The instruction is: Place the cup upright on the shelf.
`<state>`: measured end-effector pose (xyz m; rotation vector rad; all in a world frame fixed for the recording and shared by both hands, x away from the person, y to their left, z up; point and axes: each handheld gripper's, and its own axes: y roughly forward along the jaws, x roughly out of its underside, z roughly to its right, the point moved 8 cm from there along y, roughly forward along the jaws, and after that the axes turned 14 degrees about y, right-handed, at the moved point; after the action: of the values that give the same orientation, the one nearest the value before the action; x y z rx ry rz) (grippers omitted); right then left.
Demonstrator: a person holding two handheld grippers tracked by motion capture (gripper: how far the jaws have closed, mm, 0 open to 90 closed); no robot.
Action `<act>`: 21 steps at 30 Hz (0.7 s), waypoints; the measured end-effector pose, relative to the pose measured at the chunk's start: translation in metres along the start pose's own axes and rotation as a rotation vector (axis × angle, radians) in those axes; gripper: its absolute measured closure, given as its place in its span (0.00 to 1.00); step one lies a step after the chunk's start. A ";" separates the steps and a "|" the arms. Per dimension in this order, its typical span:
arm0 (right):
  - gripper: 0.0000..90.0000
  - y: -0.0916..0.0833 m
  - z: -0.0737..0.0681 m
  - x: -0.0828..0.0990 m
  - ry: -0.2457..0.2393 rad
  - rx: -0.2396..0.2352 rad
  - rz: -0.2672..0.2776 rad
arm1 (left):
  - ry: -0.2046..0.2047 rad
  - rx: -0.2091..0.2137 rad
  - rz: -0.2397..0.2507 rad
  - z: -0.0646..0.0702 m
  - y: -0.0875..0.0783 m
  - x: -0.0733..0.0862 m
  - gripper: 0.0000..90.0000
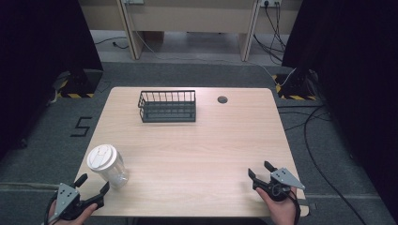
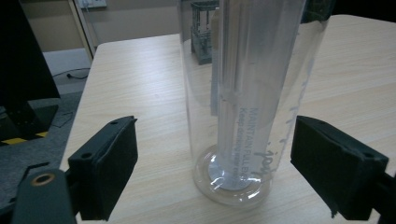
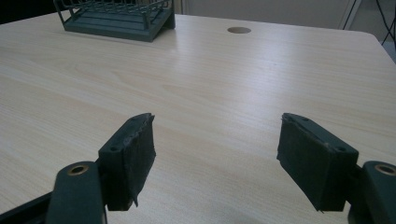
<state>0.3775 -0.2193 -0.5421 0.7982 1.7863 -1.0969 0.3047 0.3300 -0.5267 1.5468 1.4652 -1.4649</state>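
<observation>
**While the cup stands upright, both grippers wait open**

Your clear cup (image 1: pixel 109 166) stands lid-up at the table's (image 1: pixel 197 154) near-left corner, between your left gripper's (image 1: pixel 92 186) wide, empty jaws, untouched. Your right gripper (image 1: pixel 259 171) gapes empty, well apart. A wire basket (image 1: pixel 167 106) sits beyond.

Grey carpet floor (image 1: pixel 197 75), black curtains (image 1: pixel 42 37), trailing cables (image 1: pixel 314 140).
</observation>
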 end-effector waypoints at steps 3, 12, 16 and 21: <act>0.31 0.000 0.001 0.000 0.002 -0.001 0.007 | 0.002 0.004 0.007 0.001 -0.002 -0.001 0.16; 0.31 0.000 -0.001 0.000 -0.013 -0.001 0.006 | -0.014 0.007 0.040 0.002 -0.003 -0.004 0.16; 0.31 0.000 0.000 0.000 -0.004 -0.002 0.003 | -0.023 0.032 0.039 0.005 0.002 -0.004 0.16; 0.31 0.000 -0.001 0.000 -0.005 -0.005 -0.004 | -0.023 0.042 0.039 0.007 0.008 -0.006 0.16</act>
<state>0.3773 -0.2185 -0.5423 0.7889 1.7869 -1.0954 0.3109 0.3194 -0.5247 1.5692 1.3915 -1.4948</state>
